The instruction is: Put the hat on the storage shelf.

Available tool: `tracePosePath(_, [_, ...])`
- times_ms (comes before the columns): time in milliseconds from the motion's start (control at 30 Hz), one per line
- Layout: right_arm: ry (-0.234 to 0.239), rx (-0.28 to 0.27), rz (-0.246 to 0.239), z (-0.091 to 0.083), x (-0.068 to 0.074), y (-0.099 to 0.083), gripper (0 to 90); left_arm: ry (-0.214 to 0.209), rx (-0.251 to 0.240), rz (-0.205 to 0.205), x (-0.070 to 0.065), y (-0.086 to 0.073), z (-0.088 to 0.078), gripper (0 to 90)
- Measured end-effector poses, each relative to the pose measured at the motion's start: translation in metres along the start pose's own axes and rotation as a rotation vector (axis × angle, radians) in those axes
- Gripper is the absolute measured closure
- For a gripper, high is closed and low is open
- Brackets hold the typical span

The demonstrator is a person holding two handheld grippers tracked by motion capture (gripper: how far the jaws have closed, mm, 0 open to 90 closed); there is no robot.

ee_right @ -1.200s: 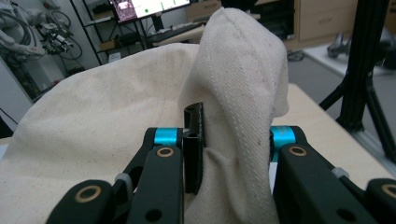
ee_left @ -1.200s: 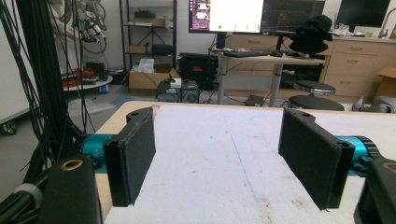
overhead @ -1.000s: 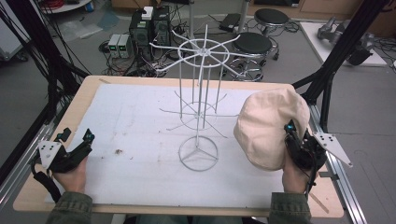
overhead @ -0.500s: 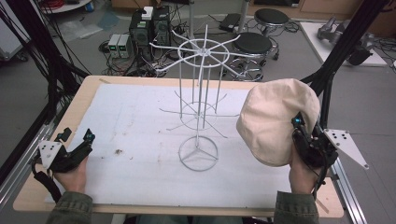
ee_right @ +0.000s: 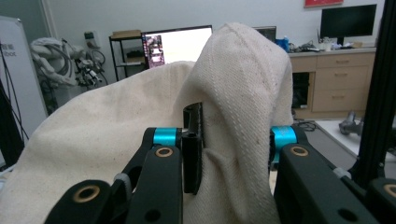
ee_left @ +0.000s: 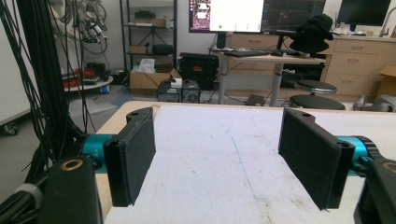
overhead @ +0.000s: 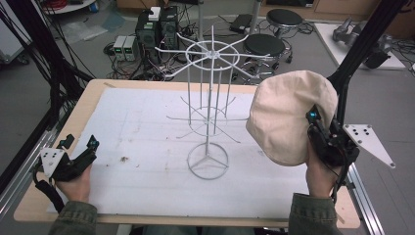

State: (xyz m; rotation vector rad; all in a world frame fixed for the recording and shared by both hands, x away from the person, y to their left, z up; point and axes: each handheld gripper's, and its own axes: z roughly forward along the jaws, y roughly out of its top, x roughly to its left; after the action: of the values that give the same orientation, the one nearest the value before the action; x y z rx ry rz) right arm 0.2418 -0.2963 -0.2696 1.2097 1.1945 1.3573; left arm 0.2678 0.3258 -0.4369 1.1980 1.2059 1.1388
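Observation:
A cream cloth hat (overhead: 288, 115) hangs in the air at the right of the table, held by my right gripper (overhead: 318, 129), whose jaws are shut on a fold of its fabric (ee_right: 233, 140). A white wire display stand (overhead: 209, 98) with a round spoked top and a ring base rises from the middle of the white mat (overhead: 147, 142), just left of the hat and apart from it. My left gripper (overhead: 80, 147) rests at the front left of the table, its pads (ee_left: 133, 151) wide open with bare mat between them.
The table's wooden edge (overhead: 93, 93) frames the mat. Black frame posts (overhead: 357, 49) stand at both sides. Behind the table sit stools (overhead: 264, 45), electronics boxes and cables on the floor. Crumbs lie on the mat (overhead: 123, 158) near the left gripper.
My right gripper has lifted the hat upward, slightly up-right in the high view. The left gripper has stayed where it was.

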Motion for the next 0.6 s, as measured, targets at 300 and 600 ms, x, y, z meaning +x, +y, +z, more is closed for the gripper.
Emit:
tracePosePath(300, [0.058, -0.046, 0.033, -0.002, 0.002, 0.014, 72.3, 0.006, 0.000, -0.001, 0.000, 0.000, -0.001, 27.5])
tracePosePath(600, [0.110, -0.136, 0.028, -0.012, 0.012, 0.048, 72.3, 0.010, 0.000, 0.002, -0.001, 0.000, -0.001, 27.5])
